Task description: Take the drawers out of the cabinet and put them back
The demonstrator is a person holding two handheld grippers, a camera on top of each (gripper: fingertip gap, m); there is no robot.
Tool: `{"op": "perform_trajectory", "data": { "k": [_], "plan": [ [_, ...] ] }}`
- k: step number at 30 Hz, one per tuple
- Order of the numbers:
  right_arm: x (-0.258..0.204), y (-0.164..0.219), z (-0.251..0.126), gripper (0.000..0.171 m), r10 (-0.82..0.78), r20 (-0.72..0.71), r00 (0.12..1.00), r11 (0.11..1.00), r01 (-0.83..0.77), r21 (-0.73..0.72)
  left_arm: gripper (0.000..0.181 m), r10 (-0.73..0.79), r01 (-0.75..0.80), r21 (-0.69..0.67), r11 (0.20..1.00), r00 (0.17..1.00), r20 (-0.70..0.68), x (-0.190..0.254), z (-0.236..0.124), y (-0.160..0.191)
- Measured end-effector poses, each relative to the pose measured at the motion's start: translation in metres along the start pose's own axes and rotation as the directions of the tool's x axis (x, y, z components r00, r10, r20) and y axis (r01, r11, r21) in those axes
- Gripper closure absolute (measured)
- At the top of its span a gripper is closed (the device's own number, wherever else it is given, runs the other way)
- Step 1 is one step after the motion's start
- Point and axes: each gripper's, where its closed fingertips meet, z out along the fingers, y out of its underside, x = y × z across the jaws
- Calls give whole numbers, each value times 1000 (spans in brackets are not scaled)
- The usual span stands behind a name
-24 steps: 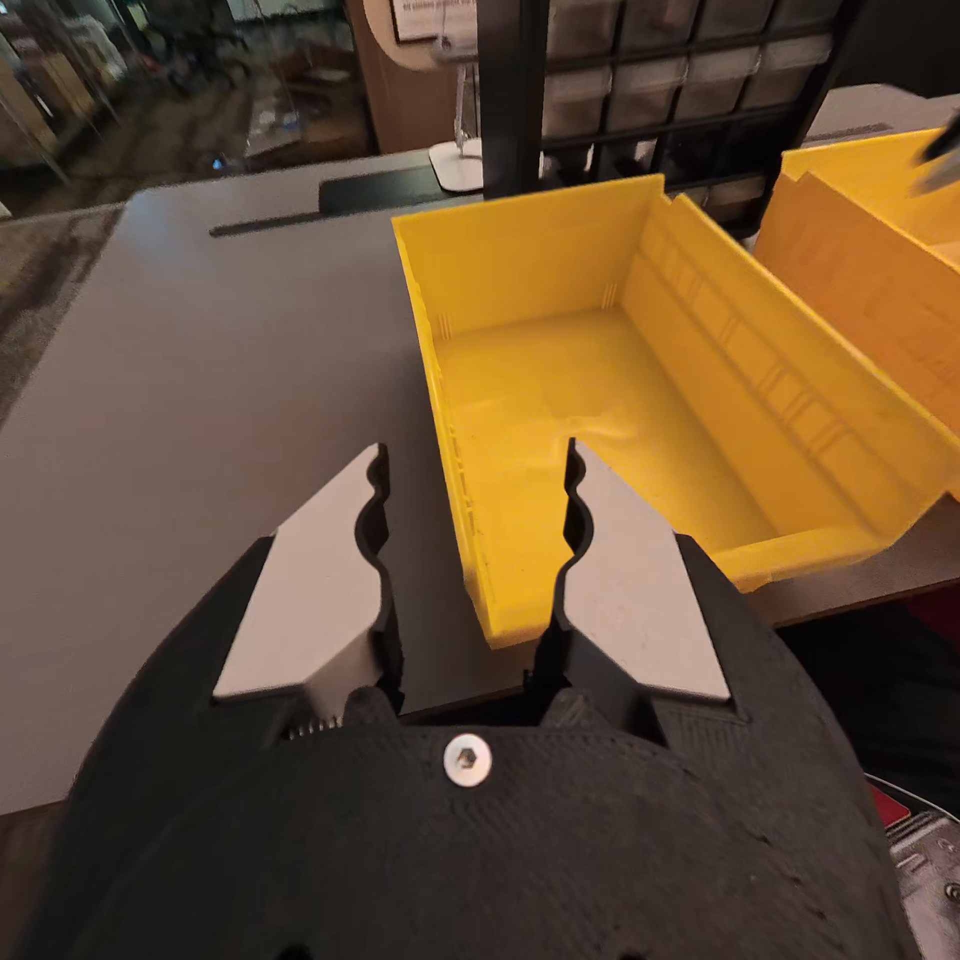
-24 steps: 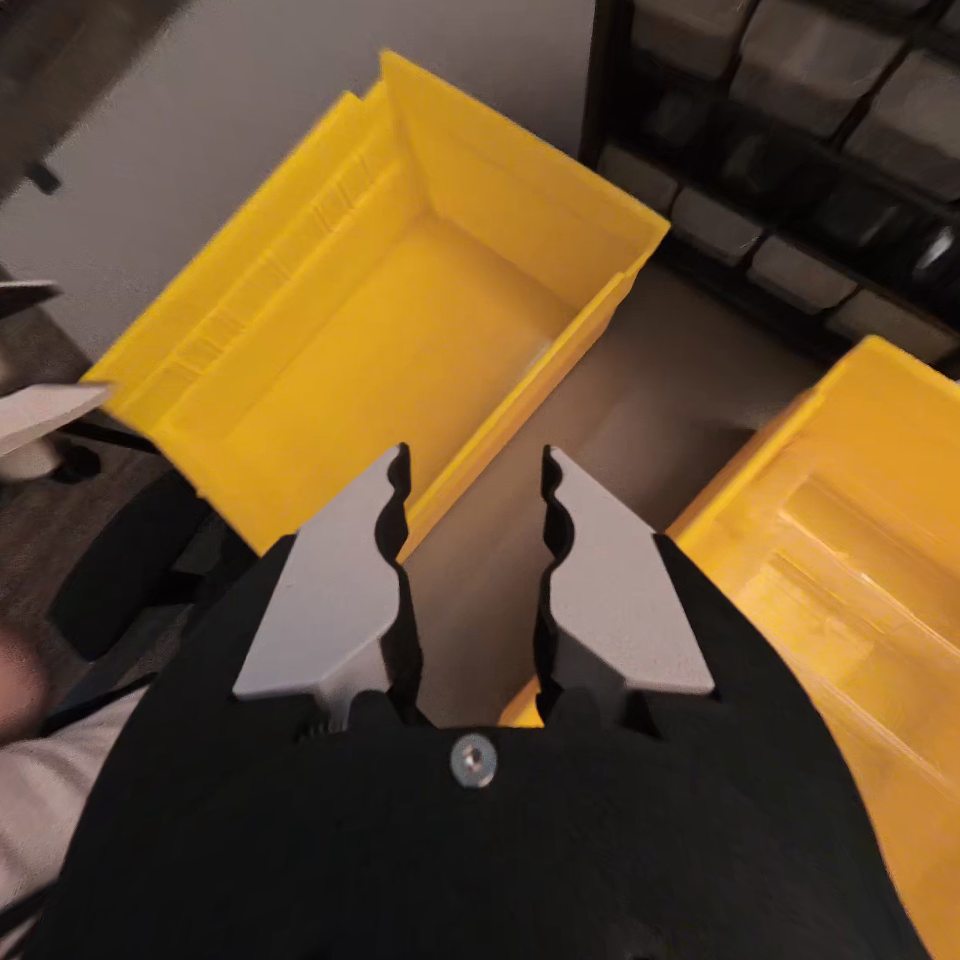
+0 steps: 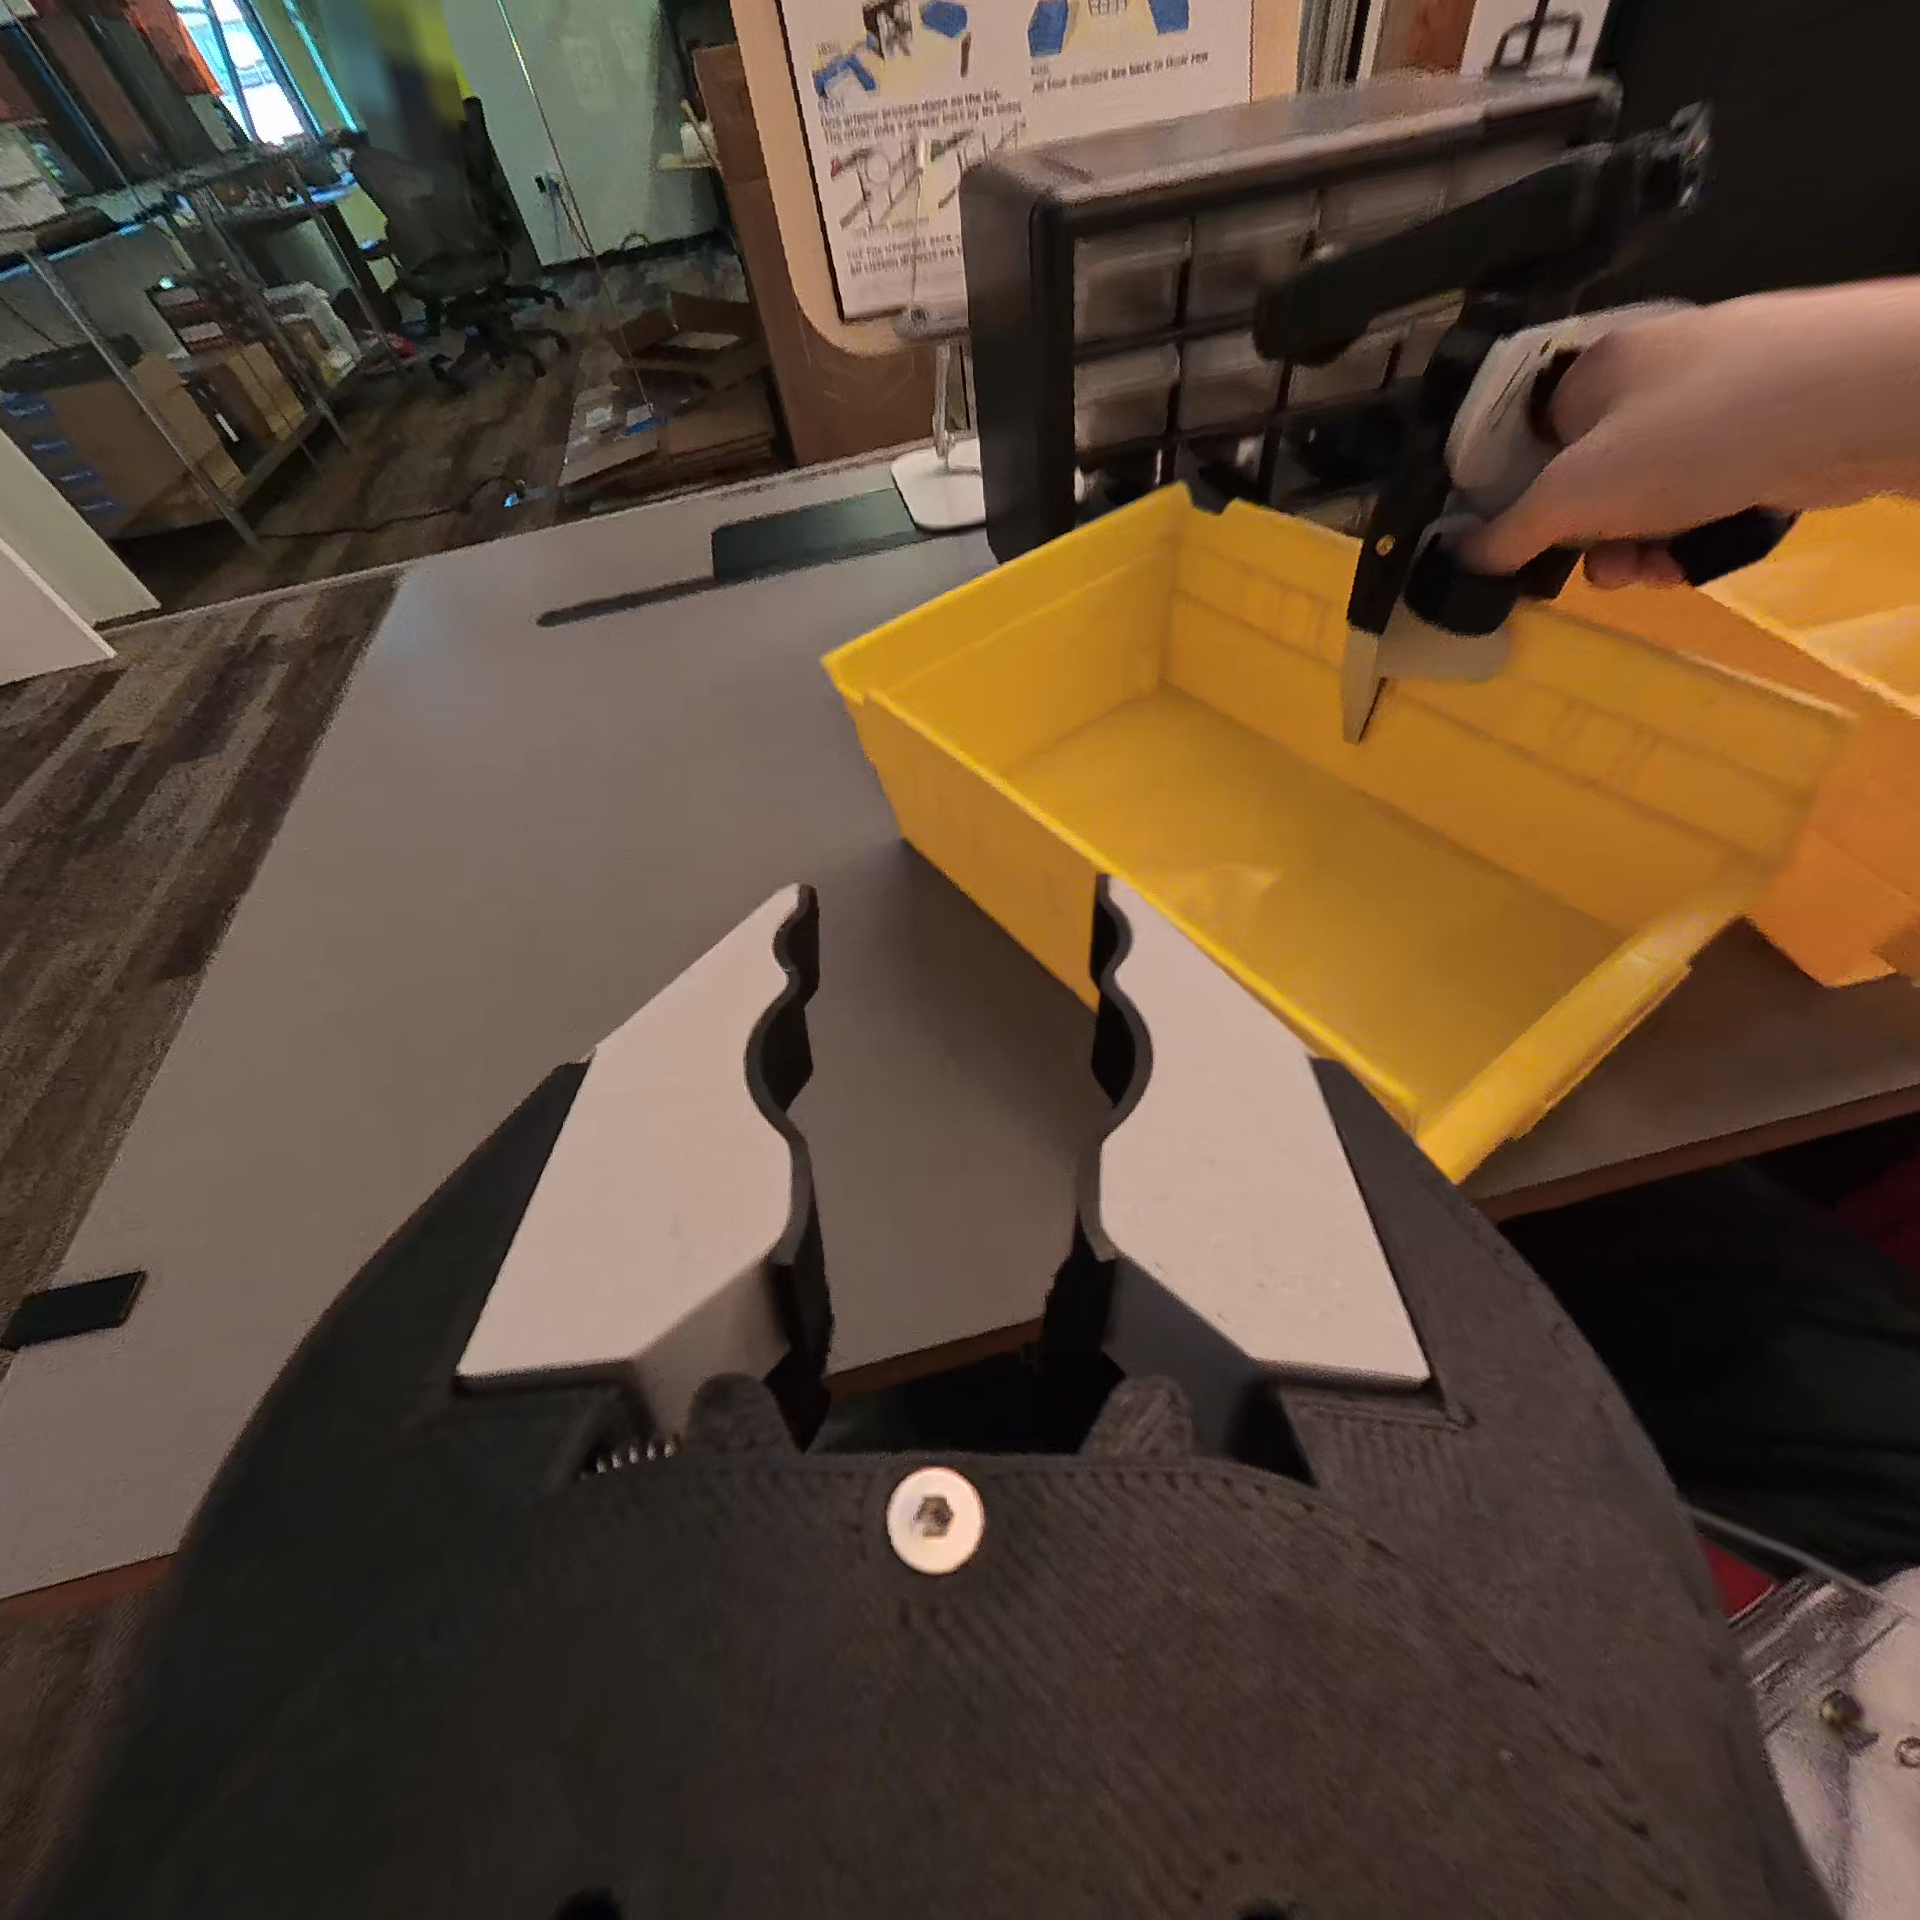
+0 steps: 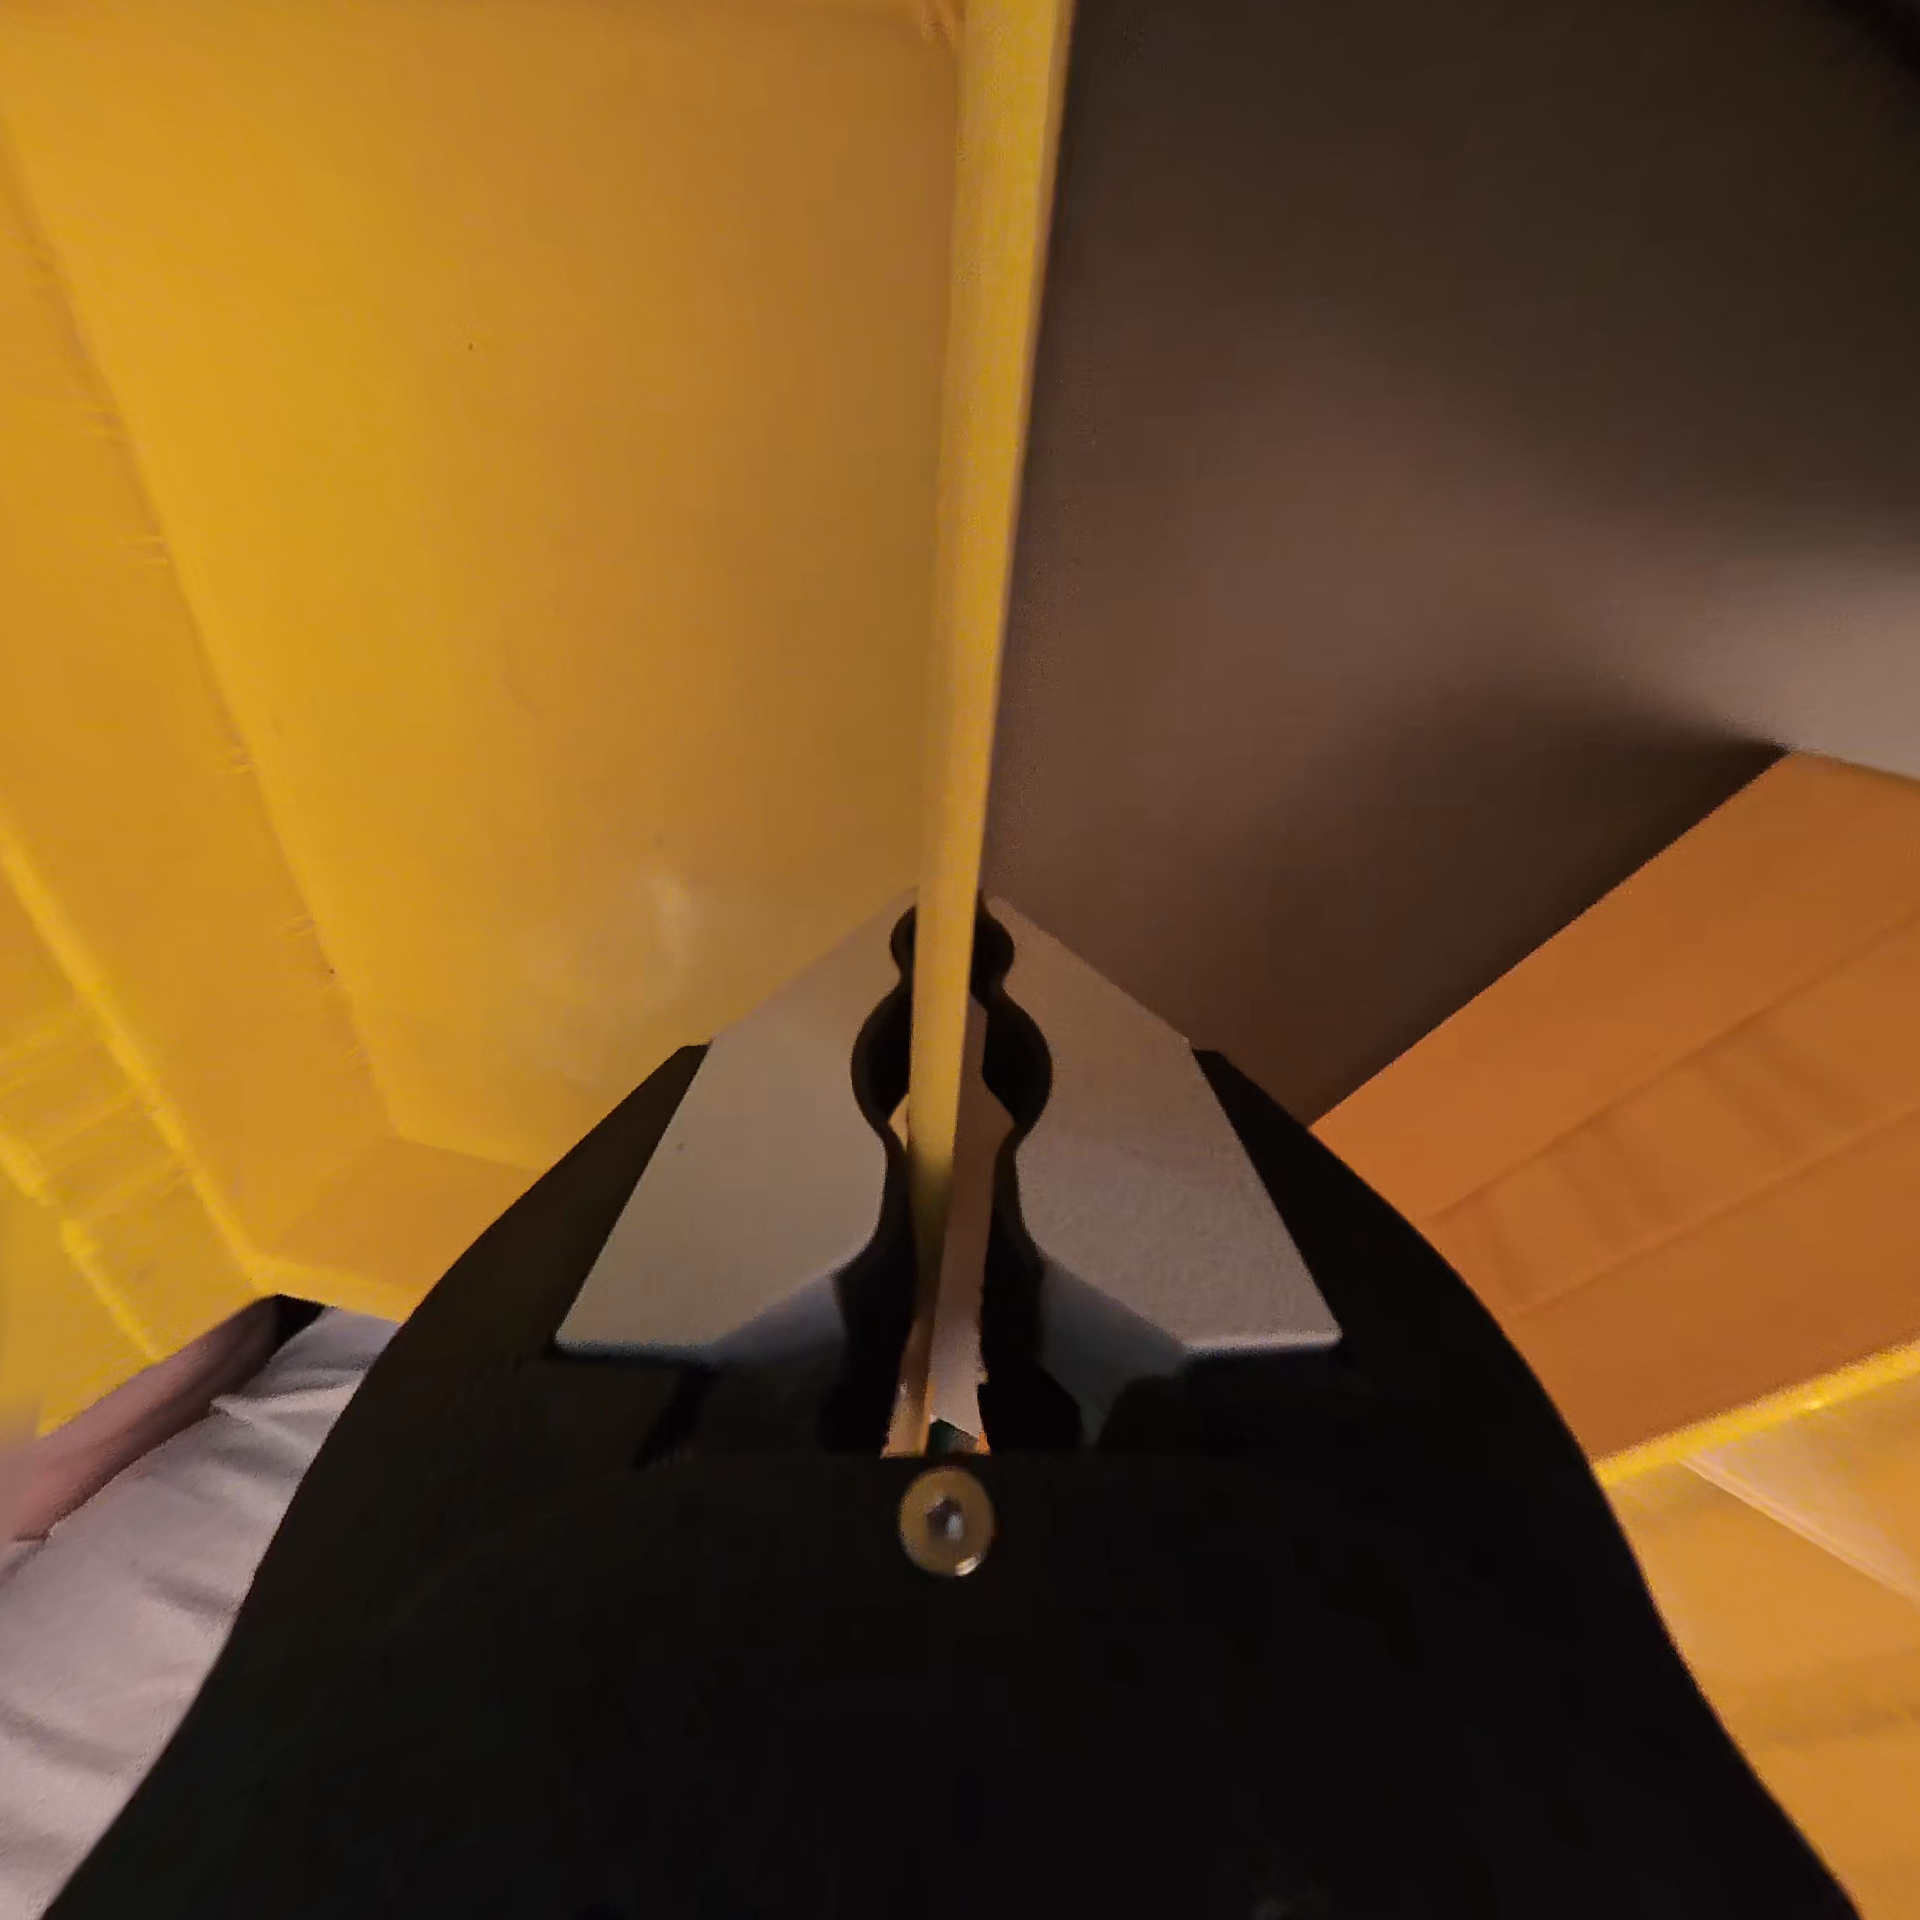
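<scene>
Grey table (image 3: 540, 790) fills the left wrist view, with a black cabinet (image 3: 1049, 343) of small drawers standing at the upper right. Two yellow drawers are out of it: one yellow drawer (image 3: 1299, 894) lies empty at centre right, a second yellow drawer (image 3: 1860, 790) just beside it at the right edge. The right gripper (image 4: 951, 935) is clamped on the near drawer's side wall, so by my reading the putting-back is starting. The left gripper (image 3: 951, 914) hangs wide apart over the table, holding nothing. Both drawers remain to be returned.
</scene>
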Motion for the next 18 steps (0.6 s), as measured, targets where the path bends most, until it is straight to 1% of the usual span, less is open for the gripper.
{"op": "perform_trajectory", "data": {
  "k": [2,5,8,9,10,11,12,13,15,16,18],
  "plan": [
    [-5,-8,-9,169,-13,7,1000,1000,13,8,115,-53,53,66,996,999,-8,0,-8,-16],
    [-17,-17,-40,169,-48,42,998,999,48,8,106,-137,139,186,973,990,-23,-8,-28,-42],
    [-20,-19,-94,169,-102,56,993,994,100,43,105,-203,206,303,931,978,-42,-21,-50,-66],
    [-16,-16,-115,169,-114,55,992,992,111,55,105,-218,230,328,916,973,-72,-21,-54,-73],
    [-9,-10,-136,169,-122,50,991,991,118,66,105,-232,258,325,910,966,-115,-17,-53,-77],
    [2,-3,-156,169,-118,43,992,991,114,75,102,-250,290,276,916,953,-172,-9,-44,-75],
    [16,7,-176,169,-102,38,994,992,98,85,96,-270,320,187,929,930,-250,6,-31,-68],
    [34,17,-194,169,-79,29,996,992,76,98,90,-297,346,86,934,890,-345,27,-16,-61],
    [78,42,-226,170,-1,9,1000,992,0,130,87,-363,376,-80,923,783,-505,69,14,-50],
    [103,57,-239,170,48,-4,999,988,-47,149,88,-385,376,-135,917,740,-552,88,30,-46],
    [158,91,-259,169,160,-35,986,971,-152,182,91,-407,329,-240,913,706,-580,123,63,-34]
  ]
}}
